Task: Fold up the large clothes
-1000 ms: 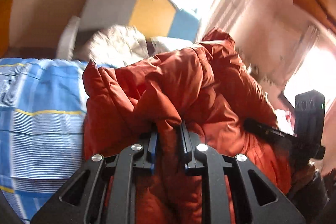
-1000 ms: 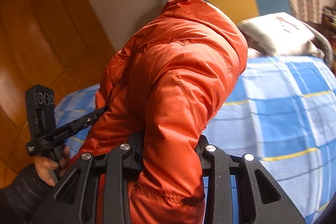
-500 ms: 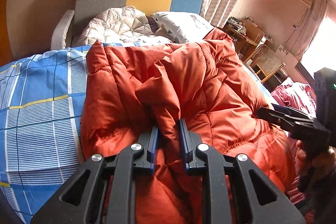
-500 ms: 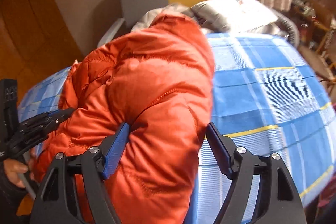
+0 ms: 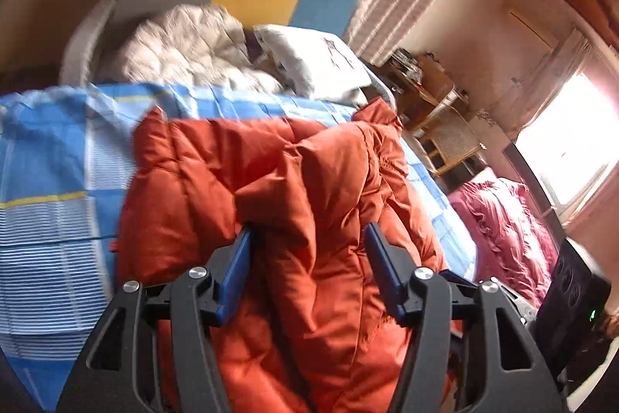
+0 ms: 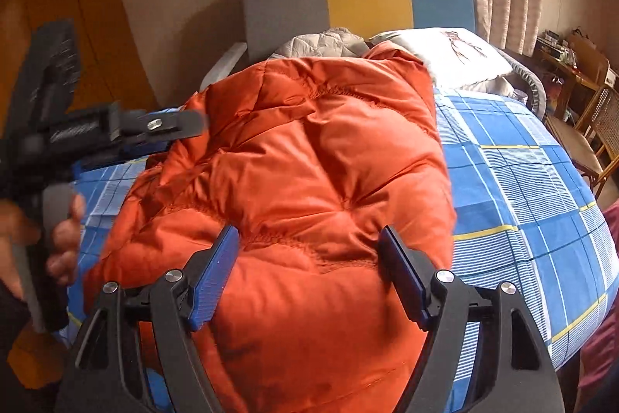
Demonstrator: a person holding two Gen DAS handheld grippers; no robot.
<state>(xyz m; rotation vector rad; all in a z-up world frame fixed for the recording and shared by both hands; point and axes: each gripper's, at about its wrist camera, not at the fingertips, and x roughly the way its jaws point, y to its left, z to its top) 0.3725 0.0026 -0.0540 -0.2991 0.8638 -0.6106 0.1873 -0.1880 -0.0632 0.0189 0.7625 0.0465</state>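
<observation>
While the orange puffer jacket (image 6: 329,157) lies bunched on the blue plaid bedsheet (image 6: 522,188), the left gripper (image 5: 307,239) is opening around a fold, and the right gripper (image 6: 309,239) stands released astride it.

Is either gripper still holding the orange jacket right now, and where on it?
Neither. The left gripper is opening, its pads clear of the orange jacket fold between them. The right gripper stands open around the jacket's near edge.
</observation>
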